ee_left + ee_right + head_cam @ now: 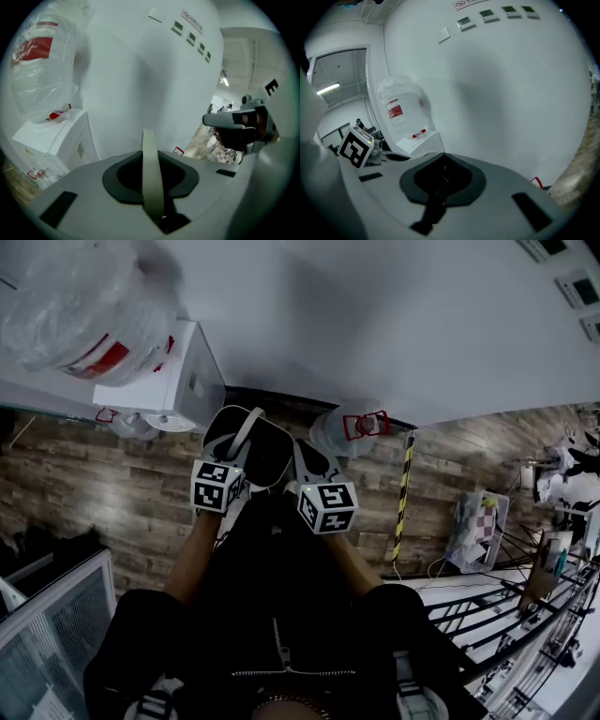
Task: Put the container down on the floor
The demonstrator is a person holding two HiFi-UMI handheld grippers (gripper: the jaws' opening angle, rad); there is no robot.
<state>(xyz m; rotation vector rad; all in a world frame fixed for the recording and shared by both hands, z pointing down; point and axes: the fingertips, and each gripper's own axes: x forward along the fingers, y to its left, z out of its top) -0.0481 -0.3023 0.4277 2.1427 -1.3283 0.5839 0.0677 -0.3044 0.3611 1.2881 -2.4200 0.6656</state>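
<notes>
Left gripper (225,470) is clamped on the pale handle band (151,178); right gripper (314,479) looks clamped likewise. The container (261,454) hangs near my legs, above the plank floor (112,493). Risk: the thin, smooth band slips, so the container tilts and drops. The lid is matte grey with a dark recess.

Bottle (75,310) atop dispenser (178,381), left; jug (339,435) on floor (112,493) to its right; wall (394,324) behind.

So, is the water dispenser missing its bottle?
No, a plastic-wrapped water bottle with a red label sits on top of the white dispenser.
</notes>
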